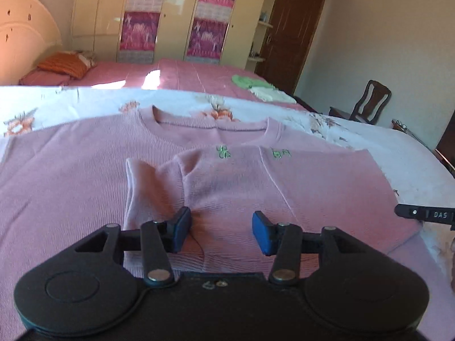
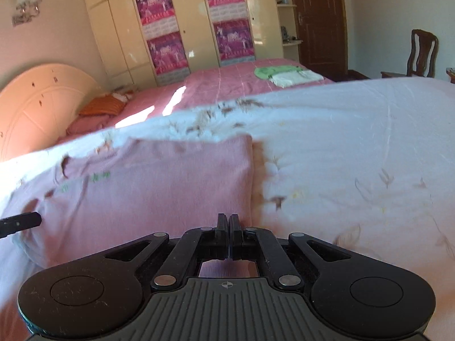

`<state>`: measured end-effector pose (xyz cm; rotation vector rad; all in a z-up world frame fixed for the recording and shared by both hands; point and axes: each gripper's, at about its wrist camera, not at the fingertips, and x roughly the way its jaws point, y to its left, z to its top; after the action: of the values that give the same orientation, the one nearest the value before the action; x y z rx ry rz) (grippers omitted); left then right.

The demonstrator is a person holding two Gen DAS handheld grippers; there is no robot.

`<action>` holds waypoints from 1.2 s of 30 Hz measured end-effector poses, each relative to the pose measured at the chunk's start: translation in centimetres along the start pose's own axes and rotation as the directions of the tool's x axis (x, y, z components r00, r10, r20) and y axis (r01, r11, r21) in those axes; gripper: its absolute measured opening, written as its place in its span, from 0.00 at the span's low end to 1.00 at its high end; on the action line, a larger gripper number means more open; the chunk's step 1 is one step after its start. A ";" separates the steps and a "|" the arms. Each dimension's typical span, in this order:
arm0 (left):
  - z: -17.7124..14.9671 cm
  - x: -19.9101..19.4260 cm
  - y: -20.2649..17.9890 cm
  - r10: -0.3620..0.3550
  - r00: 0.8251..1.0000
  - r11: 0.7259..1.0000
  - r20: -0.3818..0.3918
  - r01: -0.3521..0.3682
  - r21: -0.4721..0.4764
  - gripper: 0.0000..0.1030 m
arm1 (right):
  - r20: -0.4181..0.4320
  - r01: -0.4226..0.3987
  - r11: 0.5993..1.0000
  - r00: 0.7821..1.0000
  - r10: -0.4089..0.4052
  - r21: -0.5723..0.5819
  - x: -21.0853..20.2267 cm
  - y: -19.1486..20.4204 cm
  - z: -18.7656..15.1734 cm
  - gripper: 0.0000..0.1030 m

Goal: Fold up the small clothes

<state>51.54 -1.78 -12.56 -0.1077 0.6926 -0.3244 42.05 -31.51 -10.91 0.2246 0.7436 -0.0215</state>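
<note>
A pink knit sweater (image 1: pixel 71 170) lies spread flat on a white floral bedsheet (image 1: pixel 71 105), its round neckline toward twelve o'clock in the left wrist view and one side already folded inward, so a sleeve (image 1: pixel 148 187) and a panel with small green embroidery (image 1: pixel 223 152) rest on top of the body. The left gripper (image 1: pixel 221 228) hovers low over that folded part with its blue-padded jaws standing apart; no cloth is pinched between them, though the left pad (image 1: pixel 180 228) sits close against a ridge of fabric. At three o'clock in the same view the black tip of the right gripper (image 1: pixel 423 214) enters from the edge. In the right wrist view the right gripper (image 2: pixel 229 227) has its jaws pressed fully together at the sweater's straight folded edge; whether any fabric is caught between them cannot be told. Beyond the sheet, toward twelve o'clock, a bed with a pink bedspread (image 2: pixel 227 82) carries a folded green garment (image 2: pixel 270 71) and a folded white garment (image 2: pixel 295 78), with a wardrobe (image 2: pixel 193 22) behind and a wooden chair (image 2: pixel 421 54) at two o'clock.
</note>
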 end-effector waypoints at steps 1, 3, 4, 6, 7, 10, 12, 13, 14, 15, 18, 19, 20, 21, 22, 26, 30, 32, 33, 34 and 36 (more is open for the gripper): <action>0.1 -0.5 0.3 -0.007 1.000 0.999 -0.004 0.007 -0.033 0.44 | 0.001 0.007 1.000 1.000 -0.007 0.002 -0.4 0.0 0.0 0.00; 0.1 -2.1 0.6 -0.003 0.999 0.999 0.052 0.005 -0.044 0.46 | 0.033 0.022 1.000 0.999 -0.022 0.017 -1.9 0.1 0.1 0.00; -0.3 -2.9 0.5 0.008 0.997 1.000 0.071 -0.006 -0.026 0.47 | 0.056 0.013 1.000 0.998 -0.015 0.024 -2.9 0.0 -0.2 0.00; -0.8 -2.6 0.7 0.026 0.999 0.999 0.026 -0.026 -0.021 0.48 | 0.048 -0.006 1.000 0.999 0.006 0.011 -3.6 0.2 -0.9 0.00; -1.3 -1.9 1.0 0.032 0.999 0.999 -0.019 -0.033 -0.029 0.47 | 0.014 -0.005 1.000 1.000 0.005 -0.007 -3.2 0.4 -1.4 0.00; -1.5 -1.7 1.1 0.038 0.999 0.999 0.004 -0.038 -0.013 0.48 | -0.023 0.000 0.999 1.000 -0.001 -0.038 -2.3 1.0 -2.3 0.00; -1.1 -1.7 1.1 0.046 0.999 0.999 -0.010 -0.046 -0.027 0.48 | -0.034 0.010 1.000 0.999 -0.010 0.007 -2.4 1.1 -1.7 0.00; -0.9 -2.1 1.2 0.048 0.999 0.998 -0.012 -0.048 -0.041 0.48 | -0.027 0.008 1.000 1.000 -0.007 0.030 -2.7 1.2 -1.4 0.00; -1.1 -2.9 1.4 0.048 0.999 0.997 -0.001 -0.048 -0.060 0.49 | -0.015 0.003 0.999 1.000 -0.002 0.040 -3.1 1.3 -1.3 0.00; -1.2 -3.6 1.8 0.052 0.999 0.996 0.008 -0.052 -0.076 0.50 | -0.002 0.002 0.999 1.000 -0.001 0.039 -3.7 1.6 -1.3 0.00; -2.3 -6.8 4.4 0.106 0.994 0.985 0.032 -0.101 -0.138 0.59 | -0.005 -0.009 0.999 1.000 0.009 0.037 -4.7 2.3 -1.8 0.00; -2.7 -7.9 5.7 0.126 0.991 0.979 0.038 -0.118 -0.167 0.59 | -0.009 -0.012 0.999 1.000 0.012 0.039 -4.9 2.5 -2.0 0.00; -3.2 -9.1 7.2 0.147 0.988 0.970 0.039 -0.136 -0.204 0.58 | -0.011 -0.012 0.999 1.000 0.013 0.040 -5.1 2.8 -2.1 0.00; -3.7 -10.6 9.1 0.171 0.984 0.955 0.044 -0.154 -0.254 0.58 | -0.012 -0.015 0.999 1.000 0.015 0.044 -5.2 3.2 -2.3 0.00; -4.3 -12.0 10.8 0.197 0.979 0.938 0.049 -0.173 -0.301 0.57 | -0.014 -0.017 0.999 1.000 0.018 0.052 -5.2 3.5 -2.5 0.00; -7.1 -17.8 18.1 0.335 0.941 0.837 0.052 -0.272 -0.475 0.54 | -0.023 -0.043 0.996 0.999 0.045 0.078 -4.8 5.9 -2.8 0.01; -9.6 -23.1 25.0 0.444 0.895 0.705 0.041 -0.320 -0.633 0.54 | -0.021 -0.075 0.994 0.997 0.077 0.080 -4.1 9.3 -2.9 0.01; -10.7 -25.0 28.0 0.471 0.881 0.647 0.040 -0.314 -0.695 0.54 | -0.029 -0.086 0.992 0.996 0.089 0.092 -3.6 10.9 -2.8 0.01; -11.0 -25.6 29.0 0.474 0.879 0.631 0.045 -0.304 -0.714 0.55 | -0.033 -0.090 0.991 0.995 0.094 0.096 -3.3 11.7 -2.7 0.01; -11.4 -26.3 30.3 0.476 0.878 0.614 0.053 -0.288 -0.735 0.56 | -0.036 -0.091 0.991 0.995 0.095 0.095 -3.1 12.6 -2.7 0.01; -11.8 -27.2 32.3 0.482 0.873 0.596 0.073 -0.266 -0.758 0.57 | -0.038 -0.076 0.994 0.996 0.080 0.082 -2.8 14.4 -2.5 0.01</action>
<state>32.62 37.76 -11.62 -0.7593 0.5126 0.4126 39.72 -17.06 -8.02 0.3313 0.7754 0.0278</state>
